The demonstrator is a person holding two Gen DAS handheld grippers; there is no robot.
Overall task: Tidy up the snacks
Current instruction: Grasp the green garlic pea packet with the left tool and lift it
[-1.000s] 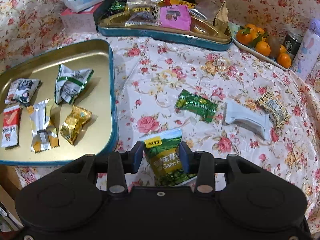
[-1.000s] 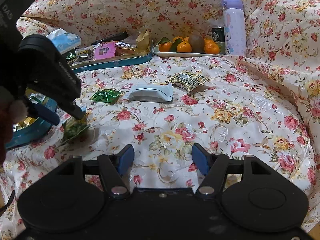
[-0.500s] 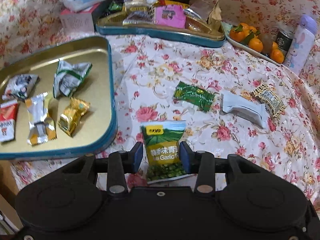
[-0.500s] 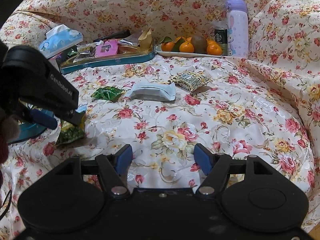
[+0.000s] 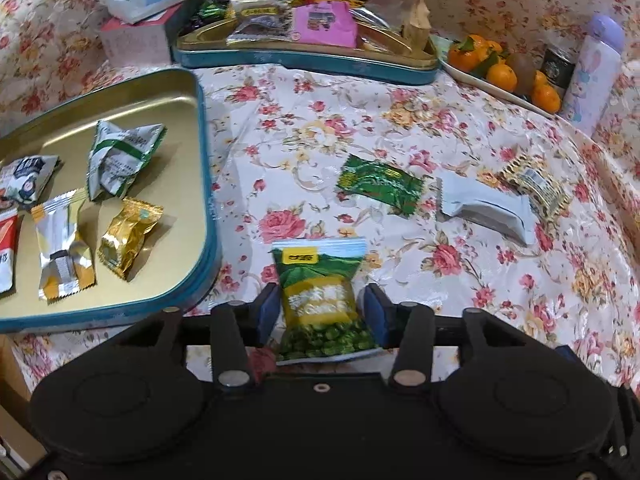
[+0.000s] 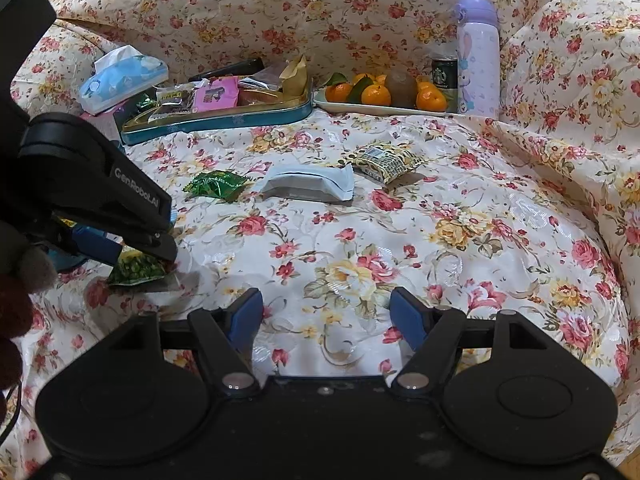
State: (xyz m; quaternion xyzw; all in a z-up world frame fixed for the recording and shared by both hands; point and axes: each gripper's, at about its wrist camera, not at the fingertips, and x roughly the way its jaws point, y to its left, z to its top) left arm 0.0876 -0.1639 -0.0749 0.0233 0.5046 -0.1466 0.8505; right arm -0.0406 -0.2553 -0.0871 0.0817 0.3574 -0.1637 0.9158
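Your left gripper point(image 5: 320, 312) points steeply down at the floral tablecloth point(image 5: 304, 128), and its jaws are opening. The green pea snack packet point(image 5: 320, 300) lies flat on the cloth between the blue pads point(image 5: 267, 312), with a gap on each side, so nothing presses on it. The packet sits just beside the right rim of the gold tin tray point(image 5: 202, 168), near that tray's near right corner.

In the tray lie a crumpled green-and-white wrapper point(image 5: 120, 158), a gold candy point(image 5: 128, 236), a silver-and-yellow packet point(image 5: 64, 252), a dark blue-and-white packet point(image 5: 26, 176) and a red-and-white packet point(image 5: 6, 256) at the tray's left edge.

Out on the cloth, a green foil candy point(image 5: 378, 184), a white bar packet point(image 5: 486, 208) and a yellow patterned packet point(image 5: 536, 186) lie in a row towards the right.

Your right gripper point(image 6: 326, 320) hangs over a bare patch of cloth with its fingers spread and nothing between them.

At the far edge sit a second tin point(image 6: 224, 118) heaped with snacks, a tissue pack point(image 6: 122, 78), a plate of mandarins point(image 6: 384, 94), a small can point(image 6: 444, 74) and a lilac bottle point(image 6: 478, 60).
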